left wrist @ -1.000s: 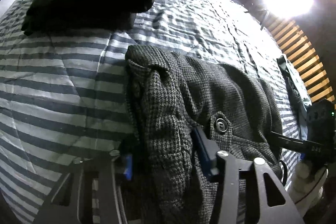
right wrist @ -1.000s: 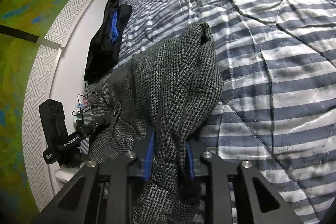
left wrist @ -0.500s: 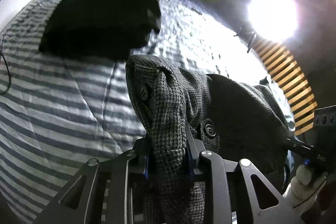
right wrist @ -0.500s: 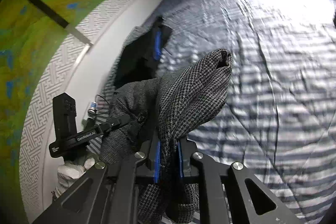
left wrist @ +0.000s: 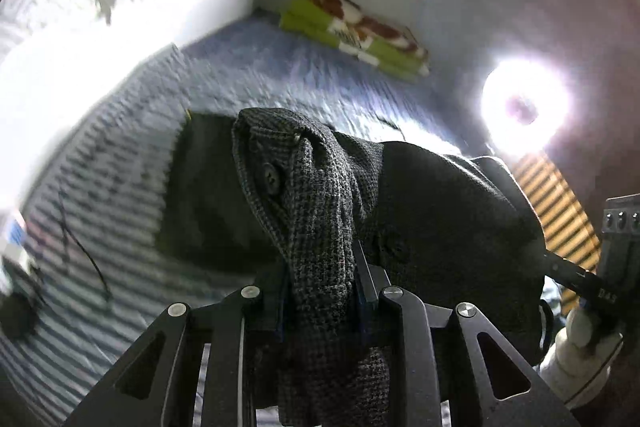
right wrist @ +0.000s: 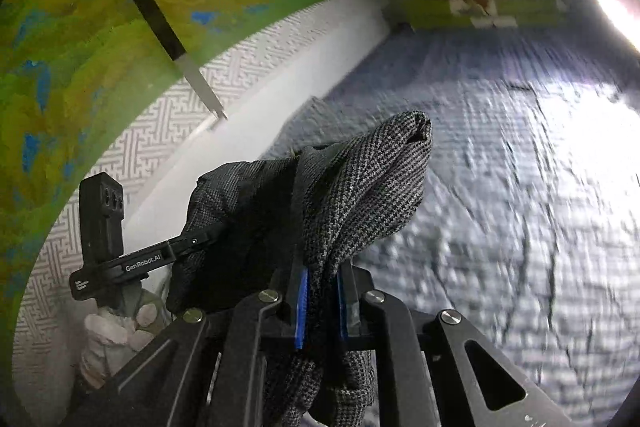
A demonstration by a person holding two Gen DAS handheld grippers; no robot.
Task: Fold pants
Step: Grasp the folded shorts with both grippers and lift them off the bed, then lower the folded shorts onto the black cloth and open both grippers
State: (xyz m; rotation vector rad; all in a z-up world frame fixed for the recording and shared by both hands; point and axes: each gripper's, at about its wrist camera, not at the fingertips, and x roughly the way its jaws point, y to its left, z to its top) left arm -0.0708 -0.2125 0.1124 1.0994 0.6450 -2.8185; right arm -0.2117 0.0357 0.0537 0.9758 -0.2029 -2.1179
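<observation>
Striped bedding (left wrist: pixel 100 187) lies well below both grippers. Left gripper (left wrist: pixel 320 291) and right gripper (right wrist: pixel 322 301) each clamp a bunched waistband corner of the grey pants (left wrist: pixel 308 195), held aloft, probably so the legs hang straight before folding.

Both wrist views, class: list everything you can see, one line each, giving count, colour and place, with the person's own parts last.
pants: one, grey check, lifted above the bed, pinched in both grippers
bedspread: one, blue-grey striped, below
dark clothing: one, black, on the bedspread behind the pants
pillow: one, green with brown and white, by the wall
lamp: one, bright white, right
left hand-held gripper: one, black, shut on pants
right hand-held gripper: one, black, shut on pants
gloved hand: white, holding the left gripper
</observation>
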